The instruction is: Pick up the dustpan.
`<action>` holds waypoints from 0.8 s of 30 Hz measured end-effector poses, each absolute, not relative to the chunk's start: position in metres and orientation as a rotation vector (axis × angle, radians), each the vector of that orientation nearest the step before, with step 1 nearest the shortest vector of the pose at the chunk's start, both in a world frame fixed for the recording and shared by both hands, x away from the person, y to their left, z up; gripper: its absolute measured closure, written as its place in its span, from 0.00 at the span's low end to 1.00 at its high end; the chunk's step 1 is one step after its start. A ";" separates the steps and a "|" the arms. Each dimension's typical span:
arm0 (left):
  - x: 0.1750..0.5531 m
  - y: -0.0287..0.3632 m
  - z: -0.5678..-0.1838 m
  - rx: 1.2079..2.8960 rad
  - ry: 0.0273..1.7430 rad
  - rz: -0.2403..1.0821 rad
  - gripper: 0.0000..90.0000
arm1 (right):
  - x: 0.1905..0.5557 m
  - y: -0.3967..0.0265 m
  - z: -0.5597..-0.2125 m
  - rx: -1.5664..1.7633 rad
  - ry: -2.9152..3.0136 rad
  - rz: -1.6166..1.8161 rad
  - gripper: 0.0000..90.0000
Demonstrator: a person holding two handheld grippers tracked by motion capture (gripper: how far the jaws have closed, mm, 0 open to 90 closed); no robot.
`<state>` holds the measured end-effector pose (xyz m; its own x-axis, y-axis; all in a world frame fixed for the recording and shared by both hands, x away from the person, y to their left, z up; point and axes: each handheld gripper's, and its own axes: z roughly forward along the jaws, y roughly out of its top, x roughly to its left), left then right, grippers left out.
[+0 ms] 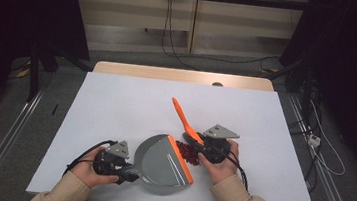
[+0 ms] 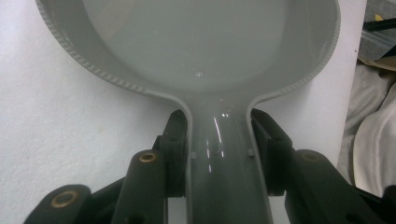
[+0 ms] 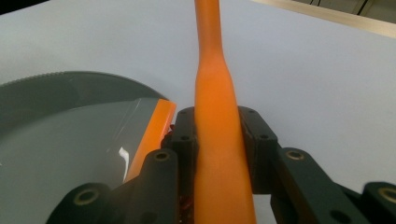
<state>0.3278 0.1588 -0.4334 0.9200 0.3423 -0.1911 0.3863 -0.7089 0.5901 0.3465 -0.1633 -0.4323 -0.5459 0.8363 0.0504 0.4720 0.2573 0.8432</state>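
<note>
A grey dustpan with an orange lip lies on the white table near its front edge. My left gripper is shut on the dustpan's handle, a black pad pressing each side of it. A small pile of dark red bits lies on the table just right of the orange lip. My right gripper is shut on an orange brush, whose handle points away up the table. The brush's head is down at the red pile, hidden by the gripper. In the right gripper view the dustpan lies to the left.
The white table top stretches bare behind and beside the tools. A wooden edge runs along its far side. Cables lie on the floor beyond, and metal rails flank the table. A pale sleeve is at the left gripper view's right edge.
</note>
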 end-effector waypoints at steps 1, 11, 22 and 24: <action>0.329 0.159 -0.434 2.426 0.507 -0.093 0.69 | 0.347 -0.163 -0.433 1.202 2.130 1.228 0.79; 0.330 0.160 -0.434 2.412 0.502 -0.108 0.68 | 0.351 -0.164 -0.428 1.158 2.166 1.162 0.77; 0.330 0.160 -0.433 2.418 0.505 -0.100 0.68 | 0.356 -0.168 -0.421 1.181 2.289 1.020 0.79; 0.330 0.160 -0.433 2.413 0.502 -0.099 0.68 | 0.353 -0.169 -0.423 1.179 2.252 1.010 0.79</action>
<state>0.3300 0.1602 -0.4330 0.9234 0.3292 -0.1974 0.3796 -0.7068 0.5969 0.3527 -0.1688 -0.4225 -0.5621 0.8268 -0.0204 0.5346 0.3820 0.7538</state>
